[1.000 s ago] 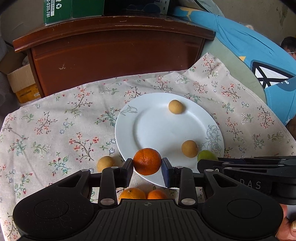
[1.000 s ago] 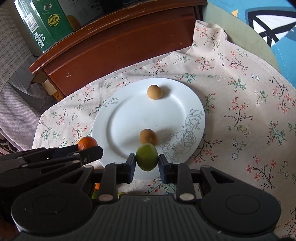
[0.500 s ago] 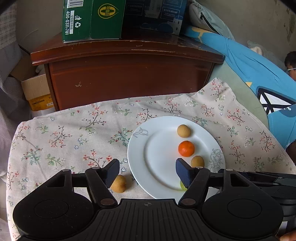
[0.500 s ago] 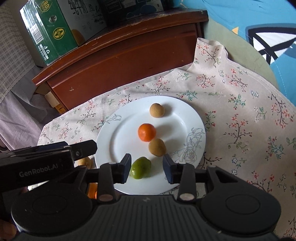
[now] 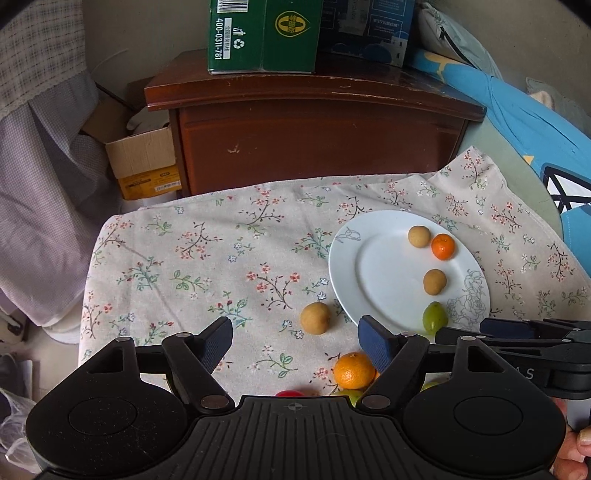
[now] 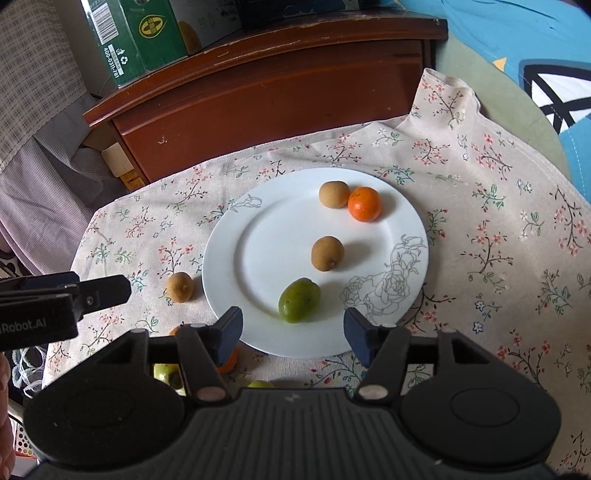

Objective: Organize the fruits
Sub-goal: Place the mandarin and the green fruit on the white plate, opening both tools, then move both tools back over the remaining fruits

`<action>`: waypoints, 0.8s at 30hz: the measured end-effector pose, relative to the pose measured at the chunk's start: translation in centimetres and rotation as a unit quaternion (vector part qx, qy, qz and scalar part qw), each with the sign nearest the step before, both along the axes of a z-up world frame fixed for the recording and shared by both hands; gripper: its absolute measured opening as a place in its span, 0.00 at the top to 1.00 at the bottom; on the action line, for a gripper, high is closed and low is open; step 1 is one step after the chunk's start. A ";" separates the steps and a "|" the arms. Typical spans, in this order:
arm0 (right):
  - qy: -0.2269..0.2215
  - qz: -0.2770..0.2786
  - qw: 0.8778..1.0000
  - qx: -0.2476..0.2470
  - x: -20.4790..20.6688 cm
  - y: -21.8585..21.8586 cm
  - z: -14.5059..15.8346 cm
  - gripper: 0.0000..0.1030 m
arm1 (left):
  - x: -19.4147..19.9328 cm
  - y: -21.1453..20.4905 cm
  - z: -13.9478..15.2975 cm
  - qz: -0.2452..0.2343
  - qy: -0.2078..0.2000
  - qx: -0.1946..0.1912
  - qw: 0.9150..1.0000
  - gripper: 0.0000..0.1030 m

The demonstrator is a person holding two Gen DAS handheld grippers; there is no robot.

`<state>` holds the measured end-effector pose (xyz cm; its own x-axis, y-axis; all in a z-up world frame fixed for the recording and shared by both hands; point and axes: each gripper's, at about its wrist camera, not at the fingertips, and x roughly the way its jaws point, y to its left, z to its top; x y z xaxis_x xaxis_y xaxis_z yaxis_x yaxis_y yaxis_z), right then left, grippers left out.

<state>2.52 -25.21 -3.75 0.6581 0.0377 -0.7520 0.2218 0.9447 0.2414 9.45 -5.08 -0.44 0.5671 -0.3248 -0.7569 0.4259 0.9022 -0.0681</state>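
A white plate [image 6: 258, 258] [image 5: 380, 280] on the floral cloth holds two brown kiwis [image 6: 327, 253] [image 6: 333, 194], an orange [image 6: 364, 204] [image 5: 443, 246] and a green fruit [image 6: 299, 300] [image 5: 434, 316]. A third brown kiwi [image 5: 315, 318] [image 6: 179, 287] lies on the cloth left of the plate. Another orange [image 5: 354, 370] and more fruit lie near the cloth's front edge, partly hidden by the grippers. My left gripper [image 5: 295, 345] is open and empty above the loose kiwi. My right gripper [image 6: 293, 332] is open and empty just behind the green fruit.
A dark wooden cabinet [image 5: 317, 136] stands behind the table with a green carton [image 5: 262, 33] on top. A cardboard box [image 5: 142, 162] sits on the floor at left. Blue bedding [image 6: 517, 44] lies at right. The cloth drops off at the left edge.
Both grippers opened and pulled back. The left let go of the orange, which rolled to the far kiwi. The right let go of the green fruit at the plate's near side.
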 end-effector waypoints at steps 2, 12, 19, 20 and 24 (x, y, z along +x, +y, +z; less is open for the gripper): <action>0.005 0.002 1.000 -0.004 -0.1 0.2 -0.2 0.37 | -0.1 1.1 0.0 0.010 0.002 0.002 1.000 0.26; 0.000 0.032 0.999 -0.005 -1.4 0.8 -0.1 0.27 | 1.1 4.0 -0.6 0.044 0.021 0.001 0.999 0.26; 0.005 0.056 0.998 -0.006 -2.5 0.4 -0.7 0.27 | 0.2 3.9 -1.7 0.005 0.041 0.016 0.999 0.26; 0.006 0.058 0.998 -0.004 -2.7 0.3 -0.8 0.27 | 0.0 3.9 -1.9 0.003 0.039 0.020 0.999 0.26; 0.015 0.078 0.997 -0.005 -3.3 0.6 -1.1 0.27 | -0.6 3.5 -2.6 -0.020 0.041 0.019 0.999 0.26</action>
